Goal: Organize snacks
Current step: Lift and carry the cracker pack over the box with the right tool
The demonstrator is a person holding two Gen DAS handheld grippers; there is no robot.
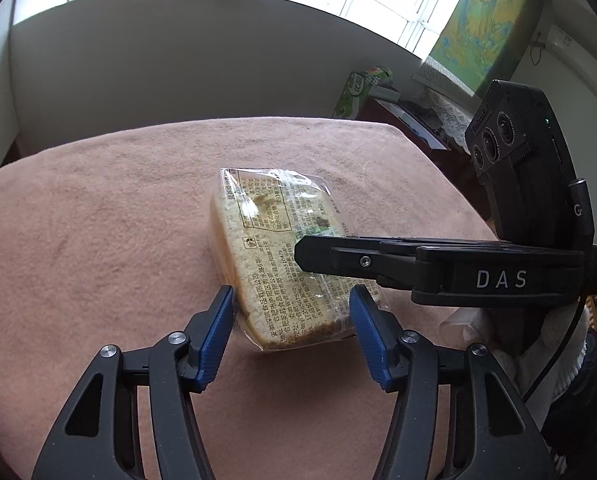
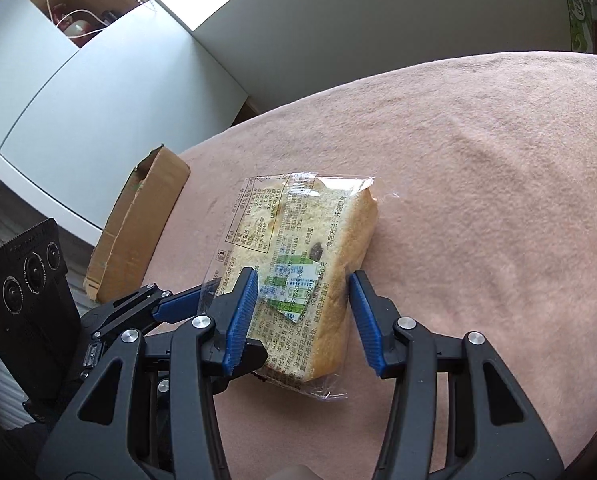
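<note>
A clear-wrapped packet of sliced bread (image 1: 270, 248) lies flat on the pink cloth, its printed label facing up. My left gripper (image 1: 292, 322) is open. In its view the blue pads frame the packet's near end, and neither visibly presses on it. My right gripper (image 2: 302, 312) is also open over the packet (image 2: 298, 248). Its left pad (image 2: 240, 320) covers part of the wrapper, and its right pad stands beside the crust edge. The right gripper's black finger (image 1: 338, 260) reaches in from the right across the packet. The left gripper's blue pad (image 2: 176, 300) sits by the wrapper's left edge.
A cloth-covered table (image 1: 106, 220) carries the packet. A brown cardboard box flap (image 2: 138, 224) stands at the table's left edge. White cabinets (image 2: 78, 112) lie beyond it. A green carton (image 1: 354, 94) and a dark side table stand past the far right corner.
</note>
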